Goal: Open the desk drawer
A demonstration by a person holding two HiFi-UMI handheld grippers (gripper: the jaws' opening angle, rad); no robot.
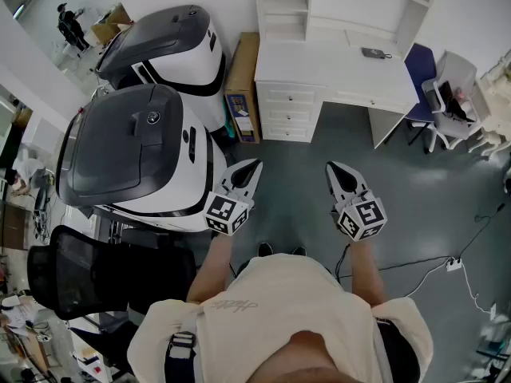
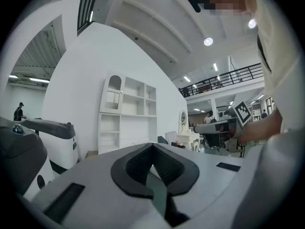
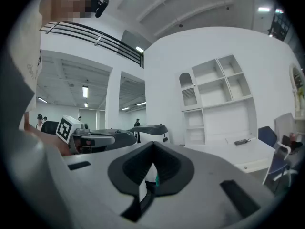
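Both tools are out in front of me, side by side, pointing level and well apart from the desk. L gripper (image 1: 249, 171): jaws together, nothing btwn them. R gripper (image 1: 337, 171): jaws also pressed shut, empty.

White desk (image 1: 335, 66) sits at 12 o'clock across the grey floor (image 1: 291, 190), w/ a shelf unit (image 1: 343, 2) on top. Drawer stack (image 1: 288, 112) is at the desk's left end, approx 12 o'clock from L gripper; all three fronts look flush, i.e. closed.

Small dark object (image 1: 375, 53) on the desktop at 1 o'clock, can't tell what. Cardboard box (image 1: 243, 86) stands just beside the stack, 11 o'clock. Two big white-and-grey machines (image 1: 144, 146) at 10 o'clock. Black mesh chair (image 1: 88, 274) at 8 o'clock. Blue chair (image 1: 419, 70) at 1–2 o'clock, by the desk's right end. Power strip (image 1: 455, 264) w/ cable on the floor at 4 o'clock.
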